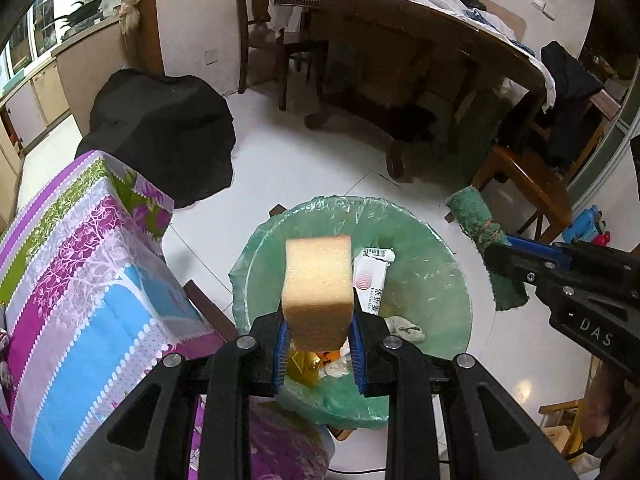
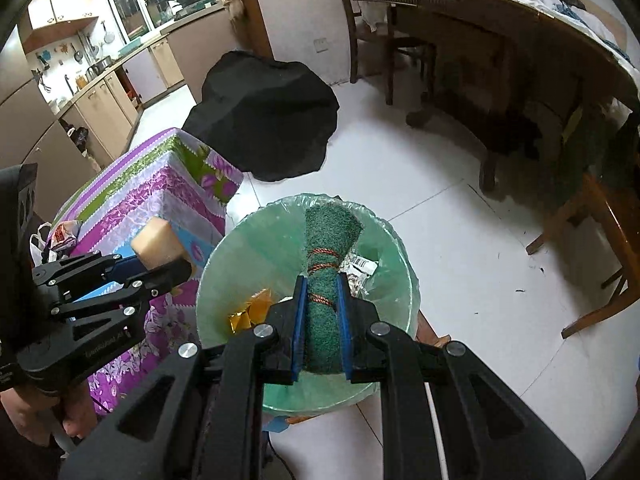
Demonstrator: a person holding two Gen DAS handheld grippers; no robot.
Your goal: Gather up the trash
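Left wrist view: left gripper (image 1: 319, 344) clamped on yellow sponge (image 1: 318, 292), held above the green-lined trash bin (image 1: 440, 280). Right gripper (image 2: 322, 320) clamped on rolled green cloth (image 2: 326, 280) tied with cord, also over the bin. Wrappers (image 2: 360, 268) lie inside.

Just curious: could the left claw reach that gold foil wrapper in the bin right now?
Probably not. The left claw is shut on a yellow sponge block, so its fingers are full, though the gold foil wrapper lies uncovered in the green-lined bin.
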